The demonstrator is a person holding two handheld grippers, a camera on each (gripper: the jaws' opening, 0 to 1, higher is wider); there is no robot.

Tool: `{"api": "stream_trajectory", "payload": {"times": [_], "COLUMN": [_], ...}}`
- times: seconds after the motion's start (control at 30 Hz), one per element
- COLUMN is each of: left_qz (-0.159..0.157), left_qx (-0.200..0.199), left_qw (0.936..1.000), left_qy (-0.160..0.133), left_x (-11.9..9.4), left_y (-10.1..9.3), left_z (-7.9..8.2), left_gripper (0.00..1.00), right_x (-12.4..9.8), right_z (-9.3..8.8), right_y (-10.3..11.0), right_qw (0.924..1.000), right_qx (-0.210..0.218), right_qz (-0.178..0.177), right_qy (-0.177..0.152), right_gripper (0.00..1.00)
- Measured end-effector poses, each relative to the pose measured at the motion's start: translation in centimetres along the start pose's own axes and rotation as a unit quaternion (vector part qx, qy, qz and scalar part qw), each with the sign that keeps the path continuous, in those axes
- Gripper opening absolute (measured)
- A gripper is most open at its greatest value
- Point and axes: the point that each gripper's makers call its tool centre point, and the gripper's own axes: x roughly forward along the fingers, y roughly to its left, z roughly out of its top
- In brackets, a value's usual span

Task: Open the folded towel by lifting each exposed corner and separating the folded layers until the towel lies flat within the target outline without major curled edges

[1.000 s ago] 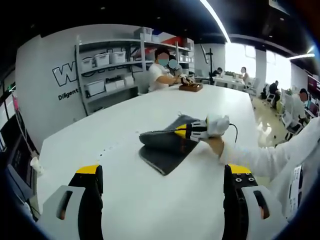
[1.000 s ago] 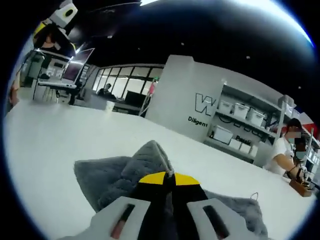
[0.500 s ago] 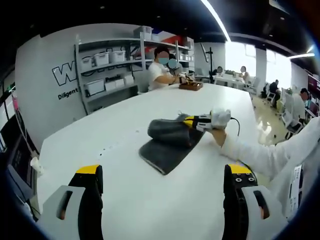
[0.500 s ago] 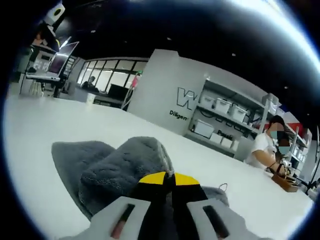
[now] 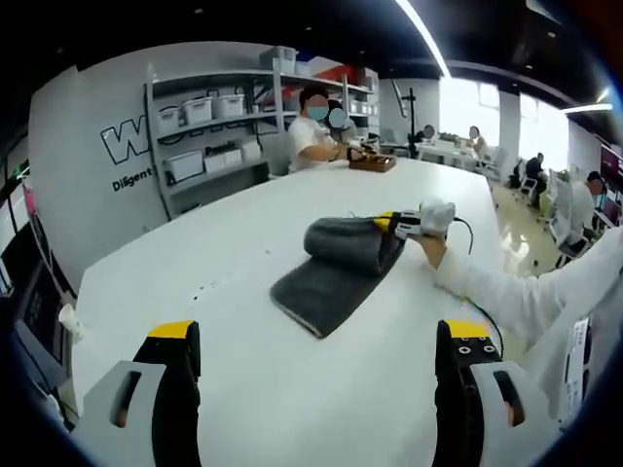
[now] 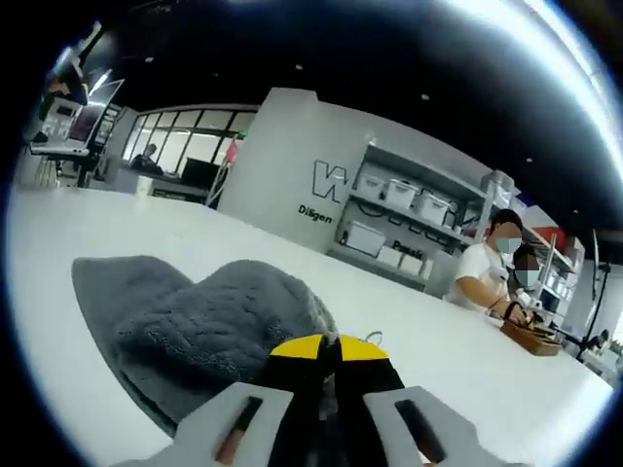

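We peel the top layer of the grey towel [image 5: 336, 272] open on the white table [image 5: 243, 379].

Our right gripper [image 5: 401, 224], jaws closed on the towel edge, should carry it low and steadily across; the left gripper [image 5: 321, 389] waits wide open, holding nothing.

The raised fold of the towel [image 5: 352, 243] is hiding the layers beneath it. The right claw [image 6: 327, 342] is covering the pinched towel edge, and the table's [image 5: 243, 292] near edge is running out of frame.
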Motion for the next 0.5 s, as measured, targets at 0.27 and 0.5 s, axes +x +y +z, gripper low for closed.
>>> {"api": "stream_trajectory", "payload": {"times": [0.27,0.5], "left_qz": [0.001,0.002], "left_qx": [-0.001,-0.002], "left_qw": [1.0000,1.0000], "left_qy": [0.005,0.007], "left_x": [0.3,0.4], "left_y": [0.1,0.3], "left_z": [-0.1,0.0], "left_gripper": [1.00,1.00], "right_x": [-0.7,-1.4], "right_z": [-1.4,-2.1], "right_y": [-3.1,-5.4], "right_qw": [0.9996,0.9988], "right_qx": [0.009,0.012], "right_qz": [-0.027,-0.046], "right_qy": [0.010,0.014], "right_gripper": [0.00,0.00]}}
